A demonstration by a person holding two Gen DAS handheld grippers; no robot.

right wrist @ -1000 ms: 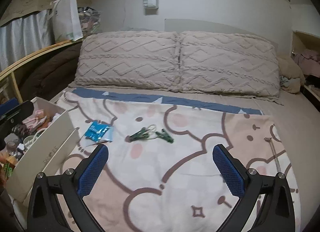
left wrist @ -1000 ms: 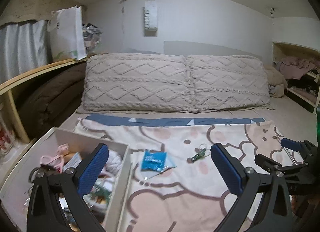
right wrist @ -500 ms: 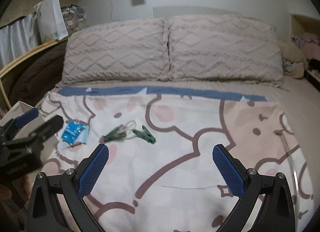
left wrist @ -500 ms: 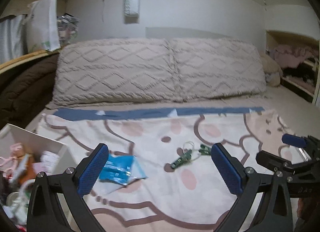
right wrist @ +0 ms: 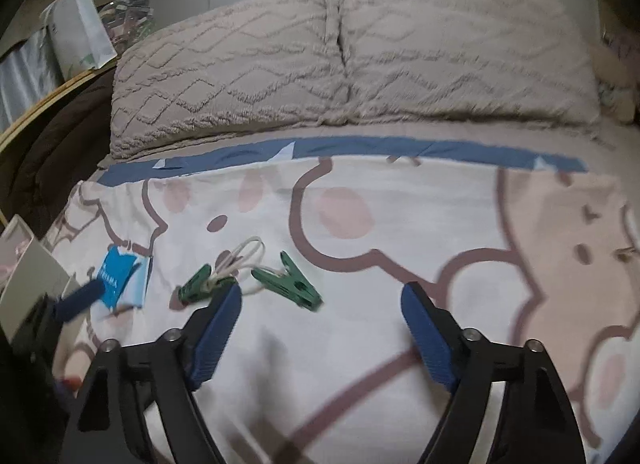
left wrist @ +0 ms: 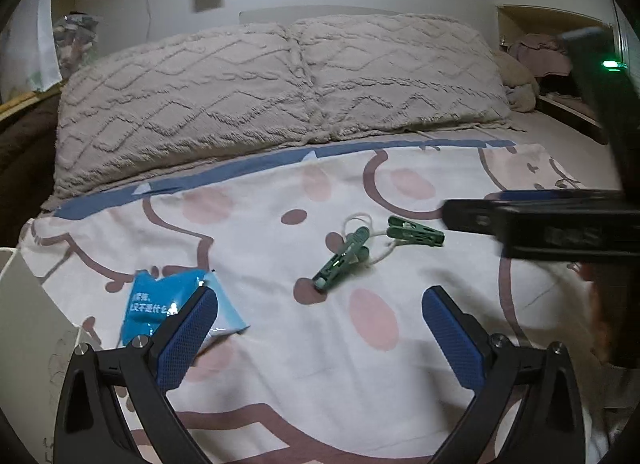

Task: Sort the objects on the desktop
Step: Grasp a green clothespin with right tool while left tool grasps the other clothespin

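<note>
Two green clothespins (left wrist: 345,252) tied by a white cord lie on the cartoon bedspread (left wrist: 320,364). They also show in the right wrist view (right wrist: 288,284). A blue packet (left wrist: 160,304) lies to their left, partly behind my left finger; it also shows in the right wrist view (right wrist: 120,280). My left gripper (left wrist: 320,336) is open and empty, just short of the clothespins. My right gripper (right wrist: 320,332) is open and empty, low over the spread, with its left finger beside the clothespins. It shows blurred at the right of the left wrist view (left wrist: 560,223).
A white storage box (right wrist: 28,264) stands at the left edge of the bed; its wall shows in the left wrist view (left wrist: 24,328). Two knitted pillows (left wrist: 280,83) lie across the back. A brown blanket (right wrist: 48,151) and a wooden rail are at the left.
Both grippers have moved forward and down toward the clothespins and the blue packet. The box has slid out to the left edge of both views.
</note>
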